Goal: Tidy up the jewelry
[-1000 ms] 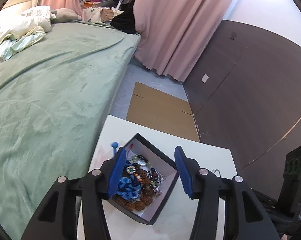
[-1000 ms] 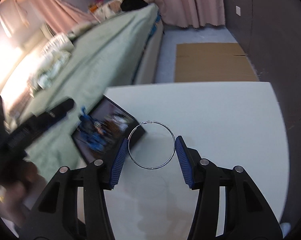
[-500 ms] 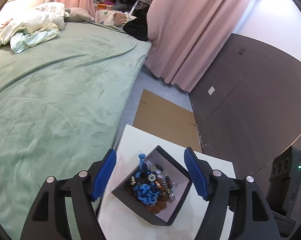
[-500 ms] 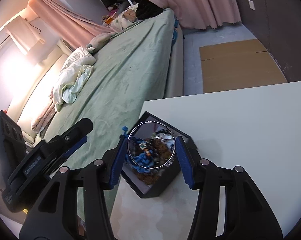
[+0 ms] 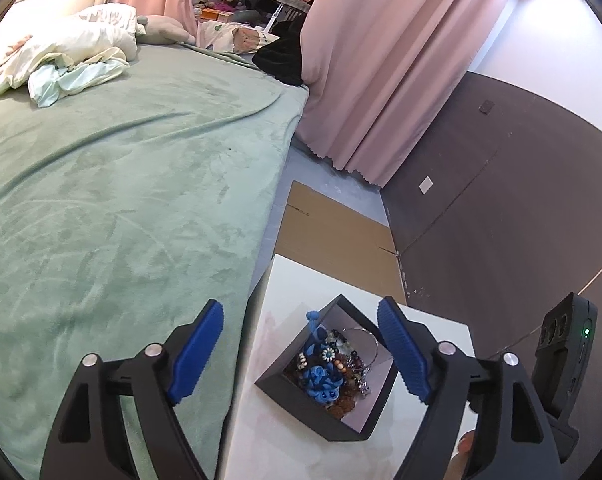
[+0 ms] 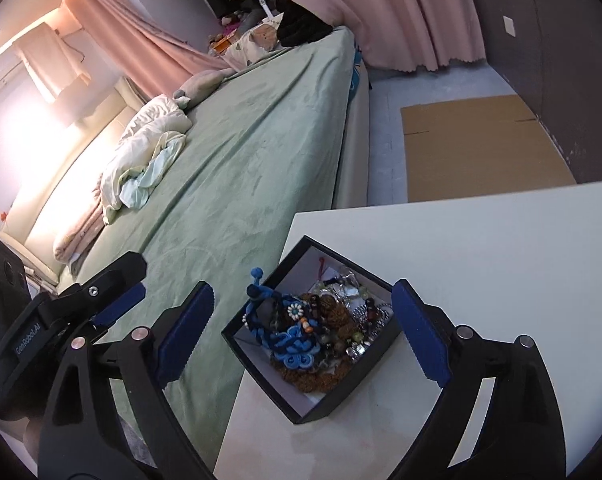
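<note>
My left gripper (image 5: pixel 301 344) stands released, with nothing between its pads; its jaws have just been opening, and where a second ago its left pad sat against the box's (image 5: pixel 297 392) left wall, it now hangs back above the box. The box sits at the table's (image 5: pixel 261 432) left edge, at about 6 o'clock in my left view, and is heaped with jewelry (image 5: pixel 329 368): blue knotted cord, brown beads, silver bits.

My right gripper (image 6: pixel 301 332) is also released and empty, jaws just opened wide. A second ago it pinched a large silver hoop; now the hoop (image 5: pixel 363 344) lies inside the box at its 1 o'clock side, on top of the heap. From the right view I cannot pick it out among the silver pieces. I judge that piece filed, and the bare table I can see suggests little is left to gather.

The only writing I can read is "GenRobot.AI", on the left gripper's body at 8 o'clock in the right view.
</note>
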A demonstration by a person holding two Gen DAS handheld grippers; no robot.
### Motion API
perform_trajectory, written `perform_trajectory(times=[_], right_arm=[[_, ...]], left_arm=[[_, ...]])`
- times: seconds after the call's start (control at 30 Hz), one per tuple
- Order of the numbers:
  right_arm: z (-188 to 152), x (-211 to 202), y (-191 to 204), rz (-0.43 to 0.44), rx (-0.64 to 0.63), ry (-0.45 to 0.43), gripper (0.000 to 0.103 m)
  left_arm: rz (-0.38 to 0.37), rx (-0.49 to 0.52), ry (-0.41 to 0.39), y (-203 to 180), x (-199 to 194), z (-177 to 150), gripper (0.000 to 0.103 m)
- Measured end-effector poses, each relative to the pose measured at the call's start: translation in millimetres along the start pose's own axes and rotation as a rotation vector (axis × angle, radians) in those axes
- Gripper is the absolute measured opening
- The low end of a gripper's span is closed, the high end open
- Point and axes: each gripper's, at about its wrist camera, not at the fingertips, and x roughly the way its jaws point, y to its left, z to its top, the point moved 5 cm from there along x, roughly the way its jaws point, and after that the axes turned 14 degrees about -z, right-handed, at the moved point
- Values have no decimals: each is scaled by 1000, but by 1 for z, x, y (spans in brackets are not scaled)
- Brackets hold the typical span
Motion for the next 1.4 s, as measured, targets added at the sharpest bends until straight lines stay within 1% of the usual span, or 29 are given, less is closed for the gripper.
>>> perform_trajectory(times=[0.03,0.17,0.2,0.4,0.63,0.77,0.83,0.9,1.0,1.17,1.3,1.4], right_arm=[[-2,-2,-3,-8,8,1,90],[-6,-9,-13,-17,26,5,90],[-7,-12,-14,-18,28,4,90],[-18,-31,-30,-36,48,4,90],[-29,-58,-51,-54,72,-21,92],[-40,-73,-58,-69,51,-26,93],[-45,-80,-61,-76,41,-31,97],[-49,-88,-64,-85,31,-37,98],[-56,-98,-67,-93,10,-40,98],[-64,-111,-71,-117,-22,-52,98],[-67,-120,-76,-133,-32,-69,98],[-70,-129,-77,-141,-45,-84,98]], left_arm=[[4,11,1,-2,-2,-2,80],[25,56,-9,-10,-12,-9,94],[28,66,-9,-12,-13,-11,94],[36,110,18,-26,-16,-28,94],[44,201,45,-48,-22,-52,94],[37,249,64,-57,-22,-63,94],[41,284,64,-63,-24,-69,94],[43,316,55,-68,-26,-72,94],[31,370,84,-77,-26,-81,94],[10,428,132,-88,-25,-95,94],[-7,464,150,-94,-29,-104,94],[-10,490,147,-98,-33,-111,94]])
